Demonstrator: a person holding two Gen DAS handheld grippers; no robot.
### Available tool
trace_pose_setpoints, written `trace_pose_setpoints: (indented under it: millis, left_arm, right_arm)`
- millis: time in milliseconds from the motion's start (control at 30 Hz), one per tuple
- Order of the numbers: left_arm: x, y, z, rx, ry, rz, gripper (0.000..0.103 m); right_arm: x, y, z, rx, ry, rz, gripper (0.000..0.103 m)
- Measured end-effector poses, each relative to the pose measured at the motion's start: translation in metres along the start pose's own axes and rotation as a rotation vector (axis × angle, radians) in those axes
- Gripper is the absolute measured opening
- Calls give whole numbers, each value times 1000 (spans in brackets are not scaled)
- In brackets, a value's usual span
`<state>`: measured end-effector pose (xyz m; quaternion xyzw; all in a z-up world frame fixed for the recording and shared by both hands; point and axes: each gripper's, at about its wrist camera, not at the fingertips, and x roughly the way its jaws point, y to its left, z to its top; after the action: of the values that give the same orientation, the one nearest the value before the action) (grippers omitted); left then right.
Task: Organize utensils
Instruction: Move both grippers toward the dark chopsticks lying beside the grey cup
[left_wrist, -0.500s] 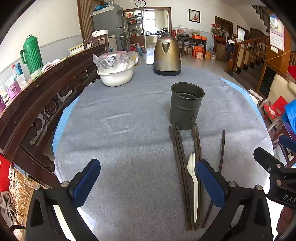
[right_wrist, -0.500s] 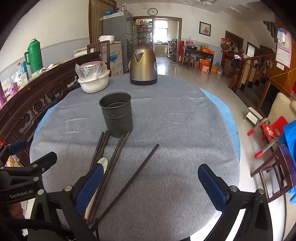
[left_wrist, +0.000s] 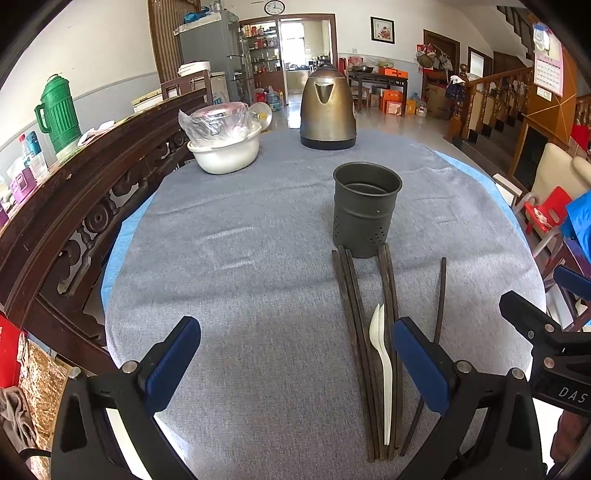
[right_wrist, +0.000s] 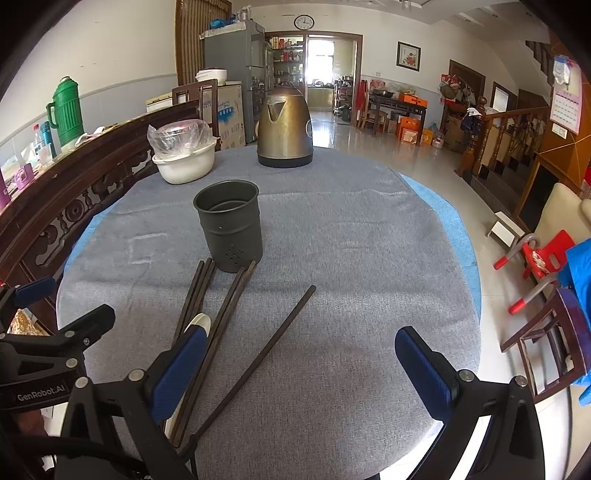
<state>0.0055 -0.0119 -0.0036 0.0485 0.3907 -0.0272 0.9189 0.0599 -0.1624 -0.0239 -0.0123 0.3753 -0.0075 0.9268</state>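
A dark metal utensil holder (left_wrist: 366, 209) stands upright on the grey tablecloth; it also shows in the right wrist view (right_wrist: 229, 225). Several dark chopsticks (left_wrist: 356, 332) and a white plastic spoon (left_wrist: 382, 365) lie in front of it, pointing toward it. One chopstick (right_wrist: 266, 352) lies apart to the right. My left gripper (left_wrist: 295, 354) is open and empty, above the near table edge, left of the utensils. My right gripper (right_wrist: 301, 363) is open and empty, its left finger over the spoon (right_wrist: 199, 323) and chopstick ends.
A bronze kettle (left_wrist: 327, 109) and a white bowl holding a plastic-wrapped dish (left_wrist: 223, 147) stand at the far side. A carved wooden chair back (left_wrist: 74, 192) borders the table's left. The round table edge (right_wrist: 469, 258) drops off at right toward chairs.
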Motion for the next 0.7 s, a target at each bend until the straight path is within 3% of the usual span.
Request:
trace_pose_setpoints:
  millis: [100,500,700]
  left_arm:
    - [-3,0,0,-20,-34,-14,103]
    - [-18,6,-8,-23,-40,1,103]
    - [-37,8,-14,-30,-67,4,103]
  right_arm:
    - [-1,1,1,-1,-11,2,103]
    - [-14,4,-3,-19,-2,4,103]
    - [-33,8,-10,-21,-46,16,103]
